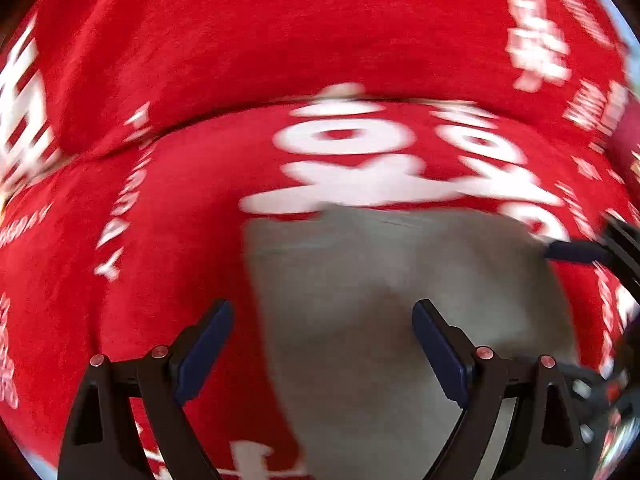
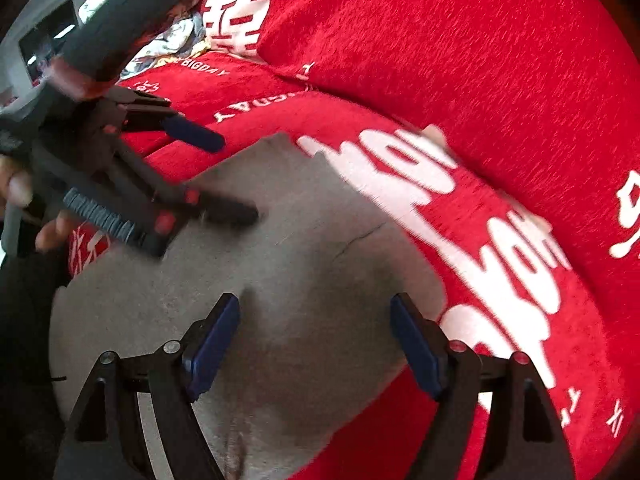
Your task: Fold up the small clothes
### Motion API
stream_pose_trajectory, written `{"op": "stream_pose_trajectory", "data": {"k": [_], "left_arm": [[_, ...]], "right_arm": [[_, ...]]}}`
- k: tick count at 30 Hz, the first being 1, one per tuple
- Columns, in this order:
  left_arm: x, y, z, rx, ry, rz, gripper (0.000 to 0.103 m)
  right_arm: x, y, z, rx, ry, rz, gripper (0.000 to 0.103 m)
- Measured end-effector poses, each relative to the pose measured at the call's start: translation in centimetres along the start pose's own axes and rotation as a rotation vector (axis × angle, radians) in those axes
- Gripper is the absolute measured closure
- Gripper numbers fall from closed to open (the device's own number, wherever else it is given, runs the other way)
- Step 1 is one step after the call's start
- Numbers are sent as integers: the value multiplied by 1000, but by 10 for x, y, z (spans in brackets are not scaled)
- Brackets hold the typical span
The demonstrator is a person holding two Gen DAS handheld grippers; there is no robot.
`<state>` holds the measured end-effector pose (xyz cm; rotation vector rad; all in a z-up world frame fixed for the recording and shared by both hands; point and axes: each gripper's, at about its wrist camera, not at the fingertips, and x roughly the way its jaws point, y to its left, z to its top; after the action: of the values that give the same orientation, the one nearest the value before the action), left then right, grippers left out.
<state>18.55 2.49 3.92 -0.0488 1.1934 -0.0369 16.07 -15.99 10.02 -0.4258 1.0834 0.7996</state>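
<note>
A small grey garment (image 1: 392, 280) lies flat on a red sofa cover with white lettering (image 1: 200, 60). It also shows in the right wrist view (image 2: 288, 280). My left gripper (image 1: 322, 312) is open and empty, just above the garment's near left part. In the right wrist view the left gripper (image 2: 236, 178) hovers over the garment's far left edge, jaws apart. My right gripper (image 2: 316, 312) is open and empty above the garment's near middle. One dark fingertip of the right gripper (image 1: 576, 250) shows at the right edge of the left wrist view. Both views are motion-blurred.
The red cover (image 2: 480, 60) drapes the seat and the backrest behind. A heap of pale patterned clothes (image 2: 172, 36) lies at the far left of the sofa. A hand (image 2: 24, 200) holds the left gripper.
</note>
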Motion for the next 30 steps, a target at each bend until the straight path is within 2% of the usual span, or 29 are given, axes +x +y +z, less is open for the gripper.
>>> {"op": "stream_pose_trajectory", "data": {"k": [1, 4, 7, 10, 12, 13, 15, 18, 20, 23, 25, 27, 30], "left_arm": [[10, 11, 7, -57, 31, 40, 12], [29, 26, 14, -140, 84, 52, 12], [44, 25, 15, -121, 118, 46, 11], [40, 30, 16, -119, 120, 42, 11], [23, 36, 16, -140, 73, 66, 12], [14, 37, 14, -154, 44, 51, 12], [-5, 35, 4, -173, 7, -34, 12], [-22, 16, -18, -130, -32, -80, 11], [-19, 4, -29, -96, -15, -62, 12], [1, -2, -43, -79, 56, -4, 11], [-1, 9, -52, -138, 48, -48, 11], [-10, 17, -54, -185, 53, -62, 11], [-36, 8, -63, -149, -2, -81, 11]], "right_arm": [[2, -3, 3, 20, -5, 4, 22], [15, -12, 12, 93, -3, 25, 22], [36, -20, 13, 154, 42, 33, 23], [42, -28, 8, 190, 74, 7, 20], [32, -33, 7, 228, 77, -23, 20], [25, -33, 8, 231, 70, -44, 20], [6, -26, 11, 213, 15, -49, 20], [0, -9, 23, 166, 14, -89, 20], [12, -1, 28, 135, 65, -148, 20], [36, -6, 21, 162, 139, -174, 20], [30, -23, 13, 269, 118, -140, 20], [17, -37, 3, 358, 117, -154, 19], [-16, -29, -7, 332, 66, -182, 19]]}}
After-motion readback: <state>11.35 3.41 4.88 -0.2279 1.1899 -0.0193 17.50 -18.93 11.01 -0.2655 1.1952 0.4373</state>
